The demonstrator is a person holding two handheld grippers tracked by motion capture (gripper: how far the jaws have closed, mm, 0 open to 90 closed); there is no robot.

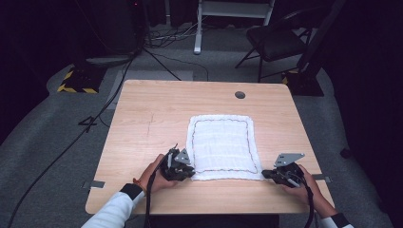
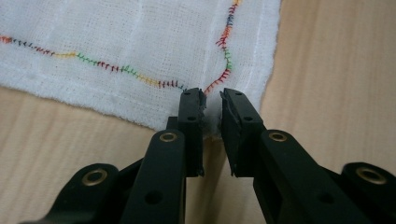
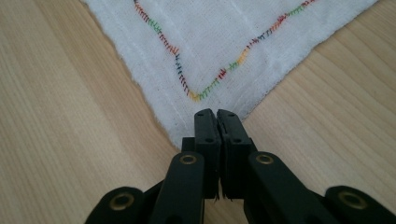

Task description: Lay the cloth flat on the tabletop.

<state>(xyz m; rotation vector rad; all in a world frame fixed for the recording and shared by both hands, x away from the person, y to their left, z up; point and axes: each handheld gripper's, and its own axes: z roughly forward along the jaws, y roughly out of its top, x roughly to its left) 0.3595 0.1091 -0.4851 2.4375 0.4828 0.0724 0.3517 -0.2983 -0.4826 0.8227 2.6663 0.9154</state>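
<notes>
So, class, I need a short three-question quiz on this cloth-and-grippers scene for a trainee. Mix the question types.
1. True or false: the white cloth lies flat on the wooden table.
2. Which part of the cloth does the right gripper pinch? A) its middle B) a near corner C) its far edge
3. In the left gripper view, what shows between the tips of the left gripper?

Key
1. True.
2. B: the jaws are shut on the corner.
3. The other near corner of the cloth, with a narrow gap between the tips.

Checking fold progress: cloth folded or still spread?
Spread. The cloth lies flat in one layer on the table, its whole stitched border showing.
</notes>
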